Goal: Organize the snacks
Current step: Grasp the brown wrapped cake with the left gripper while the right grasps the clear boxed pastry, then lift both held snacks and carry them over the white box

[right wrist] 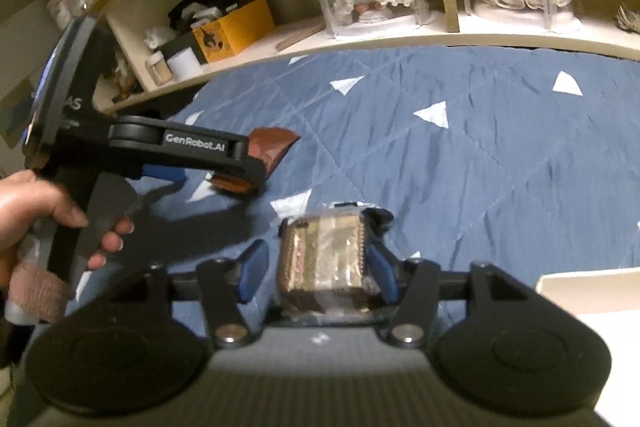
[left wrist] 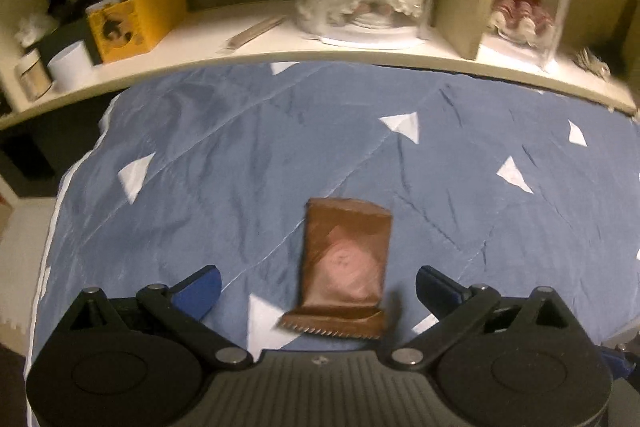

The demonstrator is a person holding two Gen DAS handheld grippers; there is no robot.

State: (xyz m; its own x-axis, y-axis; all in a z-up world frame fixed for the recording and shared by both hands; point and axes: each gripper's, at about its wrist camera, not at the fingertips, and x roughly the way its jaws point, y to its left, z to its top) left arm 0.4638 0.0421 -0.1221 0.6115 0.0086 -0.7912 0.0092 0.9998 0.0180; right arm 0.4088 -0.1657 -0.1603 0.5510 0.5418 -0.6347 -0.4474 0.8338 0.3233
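brown snack packet (left wrist: 343,267): on blue quilt (left wrist: 240,167), lengthwise between spread left gripper (left wrist: 318,287) fingers, unpinched.

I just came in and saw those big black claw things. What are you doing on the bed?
A person is sorting snacks on the blue quilt with two handheld grippers. The left gripper has its jaws wide open around a brown snack packet. The right gripper has a clear-wrapped snack between its jaws, touching only one.

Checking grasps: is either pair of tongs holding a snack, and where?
Neither. The left tongs stand open around the brown packet; the right tongs flank the wrapped snack, one pad clear.
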